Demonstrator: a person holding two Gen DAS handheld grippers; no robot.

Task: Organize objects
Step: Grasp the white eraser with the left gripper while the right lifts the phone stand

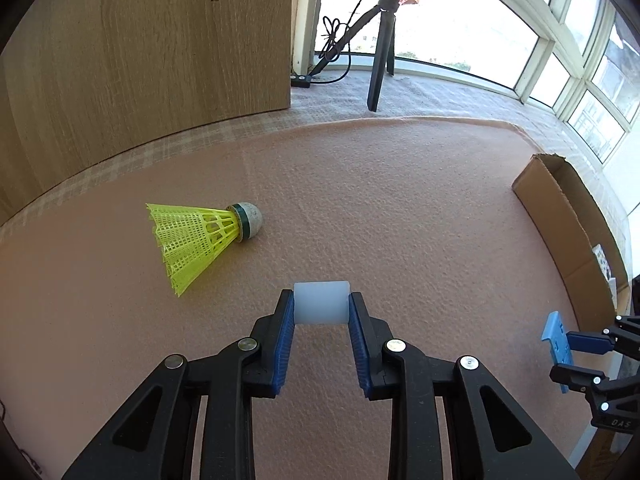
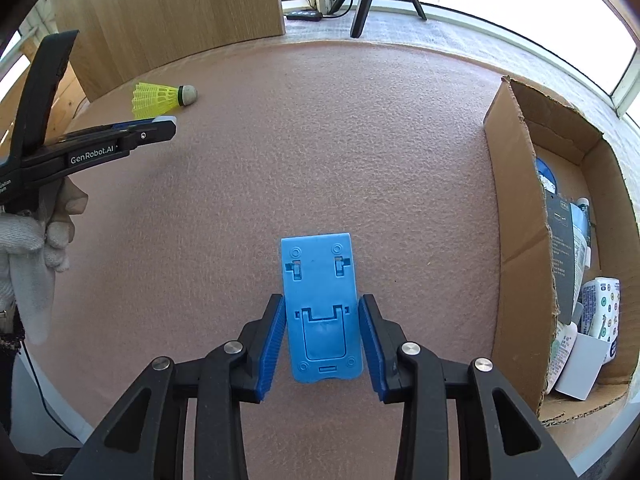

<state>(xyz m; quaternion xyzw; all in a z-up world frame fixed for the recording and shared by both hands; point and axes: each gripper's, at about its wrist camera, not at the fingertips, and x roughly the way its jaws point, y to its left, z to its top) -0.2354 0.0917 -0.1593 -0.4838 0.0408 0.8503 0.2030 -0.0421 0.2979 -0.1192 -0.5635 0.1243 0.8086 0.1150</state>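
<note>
My left gripper (image 1: 321,307) is clamped on a small white cylinder (image 1: 320,303) — the blue pads press on its two flat ends, and it sits crosswise between the fingertips above the pink mat (image 1: 400,208). My right gripper (image 2: 322,338) is clamped on a flat blue plastic stand (image 2: 321,304), the pads against its long edges, its far end sticking out past the fingertips. In the left wrist view that stand shows edge-on at the right border, held clear of the mat.

A yellow shuttlecock (image 1: 200,240) lies on its side on the mat, beyond and to the left of the cylinder, its cork tip pointing right. To the right stands an open cardboard box (image 2: 516,216) with packets and a white carton inside — just beside the mat's edge. My gloved left hand (image 2: 36,236) grips the handle at the left of the right wrist view. Behind the mat a wooden panel (image 1: 152,48) rises, and tripod legs (image 1: 380,64) stand by the bright windows (image 1: 580,72).
</note>
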